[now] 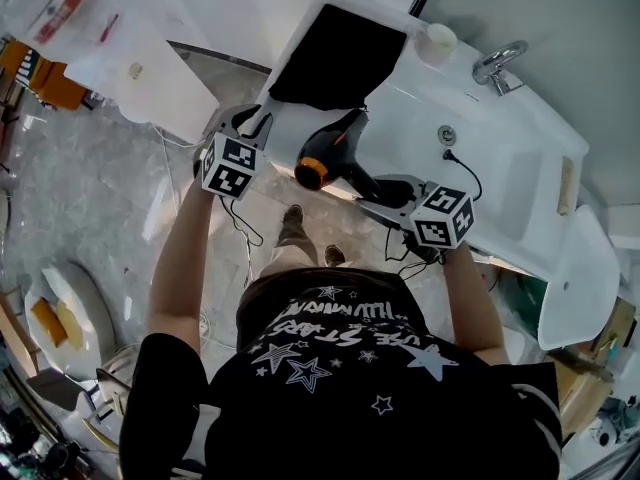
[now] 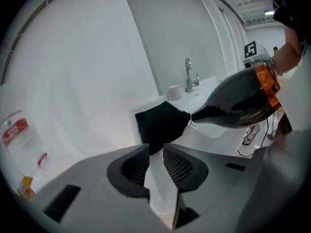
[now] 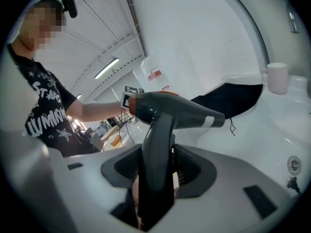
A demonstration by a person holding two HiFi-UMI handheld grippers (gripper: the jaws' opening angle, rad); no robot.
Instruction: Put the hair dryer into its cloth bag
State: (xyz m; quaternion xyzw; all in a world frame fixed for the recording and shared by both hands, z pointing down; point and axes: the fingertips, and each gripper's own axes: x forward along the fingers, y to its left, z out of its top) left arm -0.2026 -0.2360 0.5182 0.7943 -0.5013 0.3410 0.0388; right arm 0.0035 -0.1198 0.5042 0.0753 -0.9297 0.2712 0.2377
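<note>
Black hair dryer [image 1: 340,153], orange rear ring, held over the white sink [image 1: 505,173], nozzle toward the black cloth bag [image 1: 335,53].
Right gripper [image 1: 385,193] jaws pinch its handle. Left gripper [image 1: 255,123] jaws slightly spread, empty, near the bag's left edge. Bottle's [image 3: 154,72] red label unreadable.

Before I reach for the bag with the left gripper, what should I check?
1. Hold: right gripper shut on the hair dryer handle: ok.
2. Free hand: left gripper has its fingers apart, nothing between them: ok.
3. Target: cloth bag lies flat on the sink counter, ahead of the left gripper: ok.
4. Bag's mouth open: cannot tell.
5. Obstacle: mug by the bag's far corner, clear of the dryer: ok.
</note>
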